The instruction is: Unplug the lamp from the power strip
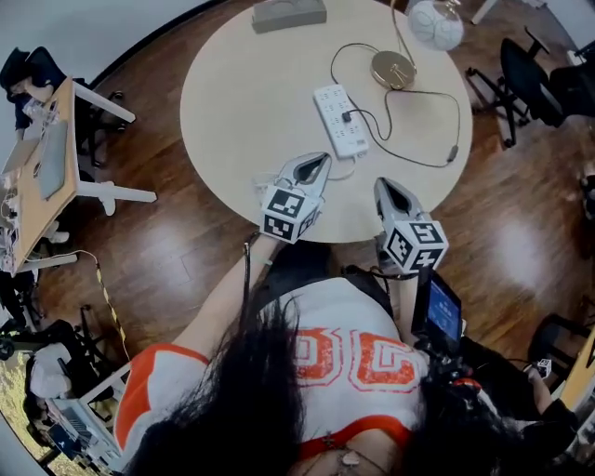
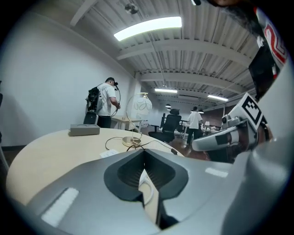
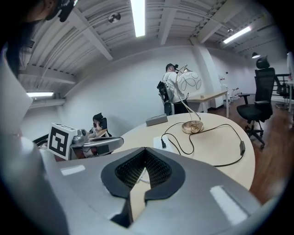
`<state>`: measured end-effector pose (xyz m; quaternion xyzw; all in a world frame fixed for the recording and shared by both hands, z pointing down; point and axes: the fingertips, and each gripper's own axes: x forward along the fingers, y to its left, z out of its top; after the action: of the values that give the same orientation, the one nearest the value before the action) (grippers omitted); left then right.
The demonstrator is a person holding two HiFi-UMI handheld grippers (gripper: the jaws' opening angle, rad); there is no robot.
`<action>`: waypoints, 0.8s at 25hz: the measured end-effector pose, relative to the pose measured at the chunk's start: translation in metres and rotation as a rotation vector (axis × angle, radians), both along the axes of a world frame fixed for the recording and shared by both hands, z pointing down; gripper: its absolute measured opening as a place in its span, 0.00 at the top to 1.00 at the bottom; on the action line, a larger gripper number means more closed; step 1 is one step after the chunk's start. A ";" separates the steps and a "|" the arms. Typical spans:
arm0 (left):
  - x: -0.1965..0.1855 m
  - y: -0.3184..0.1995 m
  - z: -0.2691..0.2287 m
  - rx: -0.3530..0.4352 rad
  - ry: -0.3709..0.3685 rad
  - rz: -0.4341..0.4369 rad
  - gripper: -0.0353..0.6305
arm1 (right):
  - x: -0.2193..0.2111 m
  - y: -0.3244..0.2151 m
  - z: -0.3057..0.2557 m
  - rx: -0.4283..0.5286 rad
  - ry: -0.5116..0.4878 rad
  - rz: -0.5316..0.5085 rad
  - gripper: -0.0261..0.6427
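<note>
The lamp (image 1: 393,68) stood near the far edge of the round surface (image 1: 232,102), in the upper middle of the head view. Its gold disc base lay flat and its white globe shade (image 1: 435,23) was just to the upper right. Its black cord (image 1: 459,119) swung out in a wide loop to the right, passed through an inline switch (image 1: 453,153) and curled back to a black plug (image 1: 346,117). The plug was seated in the white power strip (image 1: 333,100), which lay just left of the lamp base, near the middle of the surface.

Below the strip, at the near edge of the surface, the left tool (image 1: 321,161) pointed towards the strip's lower end without touching it. In its own view the left tool (image 2: 144,152) had its jaws pressed together with nothing pinched. The right tool (image 1: 384,186) sat lower right of it, also clear of strip and cord. In its own view the right tool (image 3: 145,150) was likewise pressed together on nothing.

A flat grey box (image 1: 289,13) rested at the top edge of the surface. Black office chairs (image 1: 525,79) stood on the wooden floor (image 1: 204,270) at the upper right.
</note>
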<state>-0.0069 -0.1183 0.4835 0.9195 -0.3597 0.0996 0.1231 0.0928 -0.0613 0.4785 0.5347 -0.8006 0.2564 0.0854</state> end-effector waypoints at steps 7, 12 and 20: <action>0.032 -0.056 0.044 -0.071 -0.077 0.063 0.95 | 0.021 -0.026 0.007 -0.048 0.009 0.049 0.96; 0.052 -0.083 0.086 -0.178 -0.194 0.084 0.95 | 0.022 -0.049 0.013 -0.077 0.031 -0.005 0.96; 0.061 -0.081 0.132 -0.315 -0.311 0.045 0.95 | 0.006 -0.085 0.045 -0.145 0.086 -0.159 0.96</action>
<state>0.0538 -0.1995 0.6151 0.8704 -0.3335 0.2979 0.2061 0.0983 -0.1462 0.5238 0.4723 -0.8155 0.2830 0.1785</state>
